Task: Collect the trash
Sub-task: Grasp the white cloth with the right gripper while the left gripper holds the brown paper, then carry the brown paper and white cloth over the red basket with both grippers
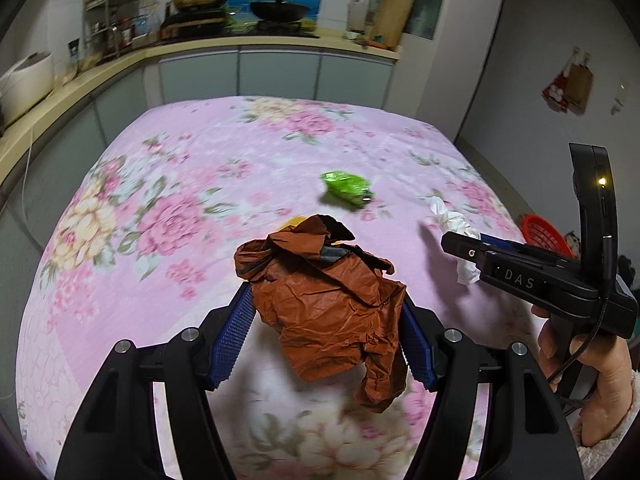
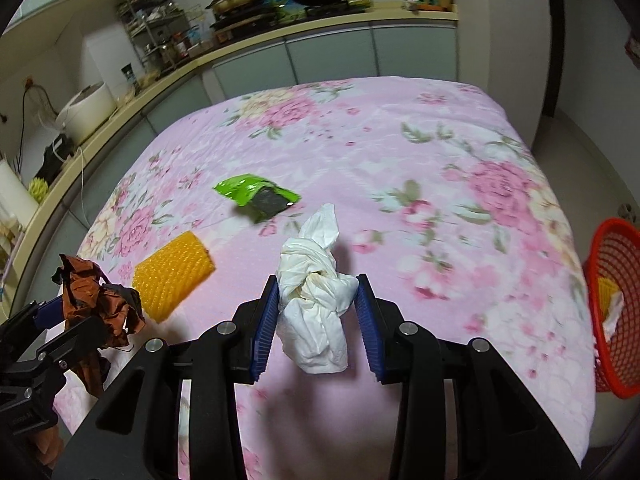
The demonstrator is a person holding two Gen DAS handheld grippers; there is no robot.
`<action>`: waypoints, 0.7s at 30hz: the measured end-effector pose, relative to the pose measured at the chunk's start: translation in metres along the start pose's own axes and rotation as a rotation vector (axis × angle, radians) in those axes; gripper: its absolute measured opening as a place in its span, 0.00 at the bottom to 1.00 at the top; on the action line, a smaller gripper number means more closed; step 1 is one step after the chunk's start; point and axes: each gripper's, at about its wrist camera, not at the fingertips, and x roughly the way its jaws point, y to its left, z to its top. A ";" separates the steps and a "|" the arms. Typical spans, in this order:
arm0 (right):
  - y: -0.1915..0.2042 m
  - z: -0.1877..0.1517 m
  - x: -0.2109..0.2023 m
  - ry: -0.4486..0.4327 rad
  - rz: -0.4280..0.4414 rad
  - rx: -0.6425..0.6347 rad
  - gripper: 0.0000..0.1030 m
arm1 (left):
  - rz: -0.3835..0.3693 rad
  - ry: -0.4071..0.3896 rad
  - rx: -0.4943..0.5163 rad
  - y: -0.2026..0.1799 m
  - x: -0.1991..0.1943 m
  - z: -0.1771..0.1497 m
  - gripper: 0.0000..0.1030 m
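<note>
Sitting between left fingers (image 1: 240, 328): brown wrapper (image 1: 332, 312).

A table draped in a pink cloth (image 2: 360, 128) printed with large pink and cream flowers fills both wrist views, standing close to a kitchen counter. Lying directly on the cloth near the middle is a crumpled green wrapper (image 2: 256, 197) with a dark panel on one face. Nearer the left side rests an orange-yellow foam sleeve (image 2: 172, 276) with a netted surface, tilted on its side and well apart from the wrapper; in the left wrist view only a sliver of it shows. The cloth hangs over the table's rounded edges, lightly creased across its top, and shadows fall on its near part.
</note>
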 end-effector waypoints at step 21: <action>-0.060 -0.004 -0.060 -0.121 -0.045 0.114 0.36 | -0.046 -0.071 0.116 -0.066 -0.002 0.028 0.63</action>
